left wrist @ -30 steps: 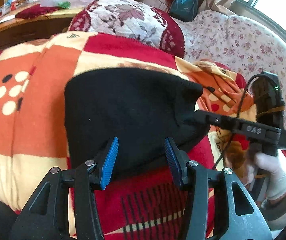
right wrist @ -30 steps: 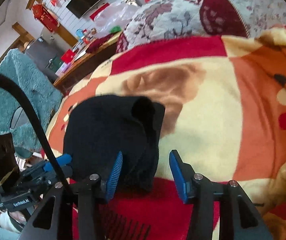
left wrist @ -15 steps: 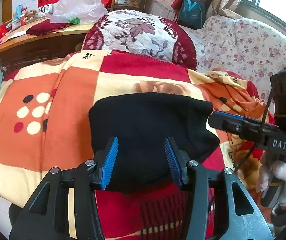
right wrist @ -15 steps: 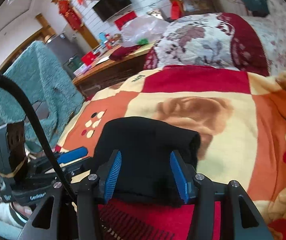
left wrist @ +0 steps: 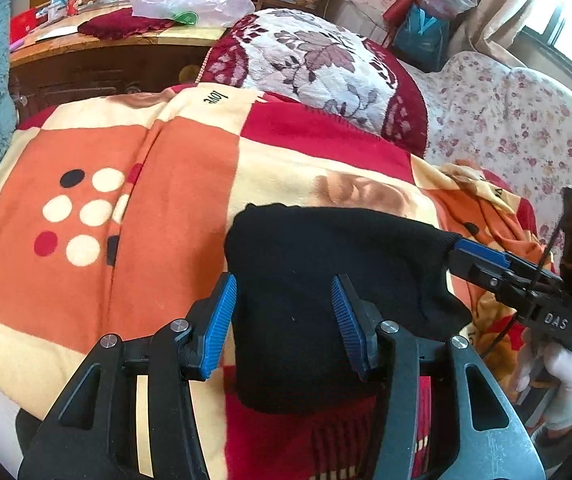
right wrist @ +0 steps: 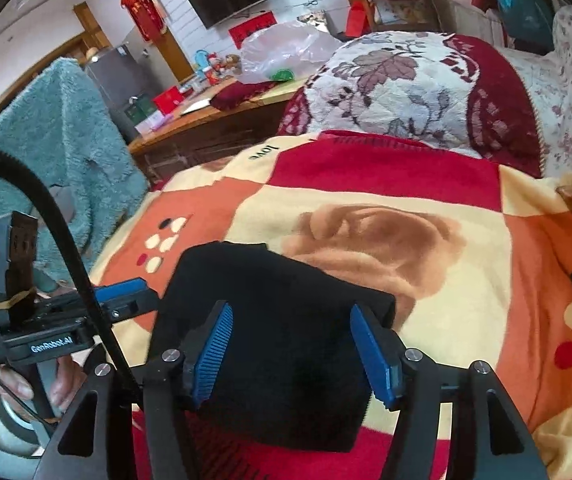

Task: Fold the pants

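Since a second ago both cameras have drawn back, so the one pair of black pants (left wrist: 325, 280), then bunched with a raised fold at its right edge, now lies as a flat, compact, soft-knit rectangle on the fleecy checked blanket (left wrist: 126, 184) of the bed. The left gripper (left wrist: 284, 320) and the right gripper (right wrist: 289, 350), two in all, each hover over its near edge with ribbed blue pads (right wrist: 212, 354) spread wide, holding nothing.
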Demonstrator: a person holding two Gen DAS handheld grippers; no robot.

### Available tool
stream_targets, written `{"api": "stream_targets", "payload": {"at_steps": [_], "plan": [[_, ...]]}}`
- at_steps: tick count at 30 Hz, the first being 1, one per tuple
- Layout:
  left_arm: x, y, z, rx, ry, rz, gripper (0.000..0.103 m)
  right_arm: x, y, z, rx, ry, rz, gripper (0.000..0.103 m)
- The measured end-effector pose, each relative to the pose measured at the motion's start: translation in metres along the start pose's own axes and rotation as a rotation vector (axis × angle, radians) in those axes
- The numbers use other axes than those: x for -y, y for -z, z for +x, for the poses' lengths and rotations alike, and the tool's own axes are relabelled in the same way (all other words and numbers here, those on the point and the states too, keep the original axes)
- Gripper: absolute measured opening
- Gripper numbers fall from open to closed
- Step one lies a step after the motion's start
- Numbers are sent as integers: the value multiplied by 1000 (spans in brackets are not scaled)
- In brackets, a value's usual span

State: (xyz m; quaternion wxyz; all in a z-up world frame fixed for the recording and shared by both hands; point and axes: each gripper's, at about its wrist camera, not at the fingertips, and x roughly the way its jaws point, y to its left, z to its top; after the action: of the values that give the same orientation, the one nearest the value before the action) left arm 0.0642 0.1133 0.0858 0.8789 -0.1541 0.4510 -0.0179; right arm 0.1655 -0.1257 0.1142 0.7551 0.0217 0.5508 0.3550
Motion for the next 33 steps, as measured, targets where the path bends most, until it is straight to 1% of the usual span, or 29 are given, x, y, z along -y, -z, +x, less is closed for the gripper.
{"api": "stream_targets", "payload": {"at_steps": [3, 4, 5, 7, 8, 10, 12, 15, 19, 23, 25, 28, 30, 33], "plan": [[-3, -5, 6, 0, -8, -7, 50, 3, 1, -6, 39, 37, -9, 61], [-4, -7, 10, -6, -11, -11, 50, 6, 2, -5, 35, 61, -8, 64], [-5, -8, 14, -11, -15, -14, 50, 9, 2, -2, 20, 74, -5, 64], [-5, -12, 22, -17, -26, -17, 50, 15, 2, 6, -9, 72, 6, 64], [-5, -13, 26, -21, -34, -19, 50, 18, 2, 10, -9, 69, 12, 64], [-5, -14, 32, -28, -37, -31, 50, 24, 2, 18, -8, 100, 26, 62], [-4, -17, 36, -28, -37, -37, 51, 32, -1, 27, -5, 108, 62, 61], [0, -19, 41, -20, -51, -27, 55, 46, -3, 38, -1, 135, 118, 61], [1, -17, 46, -14, -58, -27, 61, 60, 4, 53, -32, 102, 196, 61], [-2, -11, 44, -13, -52, -39, 61, 60, 9, 41, -19, 78, 203, 61], [-2, -9, 37, -3, -46, -43, 61, 54, 9, 21, 25, 55, 185, 61], [-1, -6, 28, 6, -52, -30, 61, 35, 7, -8, 84, 14, 96, 61], [2, -2, 24, 5, -51, -19, 61, 19, 8, -20, 76, -34, 28, 61], [5, 3, 25, -2, -62, -4, 61, 1, 16, -17, 26, -38, -31, 61]]}}
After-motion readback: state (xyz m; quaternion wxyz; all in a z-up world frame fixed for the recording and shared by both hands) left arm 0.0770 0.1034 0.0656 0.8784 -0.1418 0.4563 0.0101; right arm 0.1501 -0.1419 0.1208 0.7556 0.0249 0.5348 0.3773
